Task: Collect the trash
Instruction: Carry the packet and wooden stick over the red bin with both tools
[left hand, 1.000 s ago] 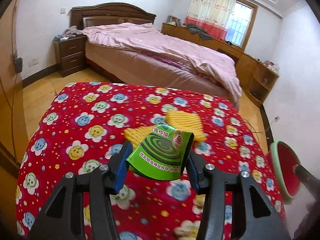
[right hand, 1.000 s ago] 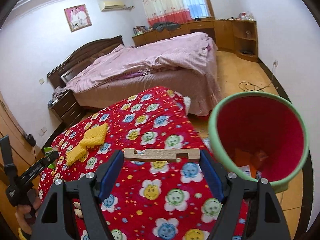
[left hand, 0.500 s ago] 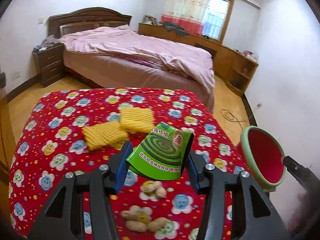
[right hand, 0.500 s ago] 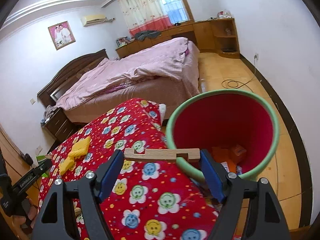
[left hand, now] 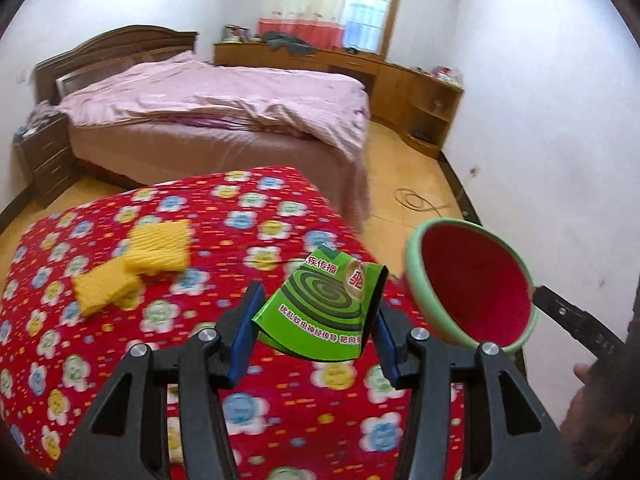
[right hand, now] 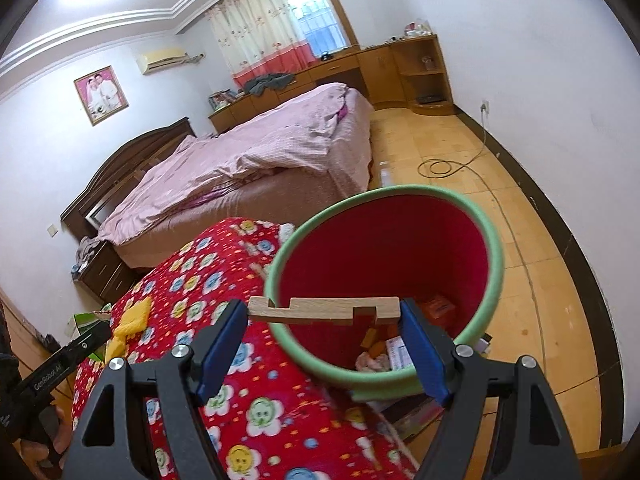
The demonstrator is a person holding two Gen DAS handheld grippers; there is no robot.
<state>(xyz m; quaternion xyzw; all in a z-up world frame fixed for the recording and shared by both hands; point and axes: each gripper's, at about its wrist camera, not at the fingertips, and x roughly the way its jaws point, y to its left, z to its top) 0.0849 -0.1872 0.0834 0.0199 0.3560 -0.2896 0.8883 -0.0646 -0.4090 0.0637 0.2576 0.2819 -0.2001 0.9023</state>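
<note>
My left gripper [left hand: 316, 332] is shut on a green mosquito-coil box [left hand: 324, 308] and holds it above the red flowered tablecloth [left hand: 240, 400], left of the bin. The red bin with a green rim [left hand: 472, 284] stands beside the table's right edge. My right gripper [right hand: 324, 336] is shut on a notched wooden block [right hand: 324, 310], held level over the near rim of the bin [right hand: 380, 272]. Several scraps of trash [right hand: 396, 340] lie at the bin's bottom.
Two yellow sponges [left hand: 136, 260] lie on the tablecloth at the left. A bed with pink bedding [left hand: 216, 112] stands beyond the table. Wooden cabinets [left hand: 400, 88] line the far wall. A cable [right hand: 444, 166] lies coiled on the wooden floor.
Both grippers have swung right toward the bin. The right gripper with the wooden block now sits over the bin's rim. The left gripper with the green box has come closer to the bin.
</note>
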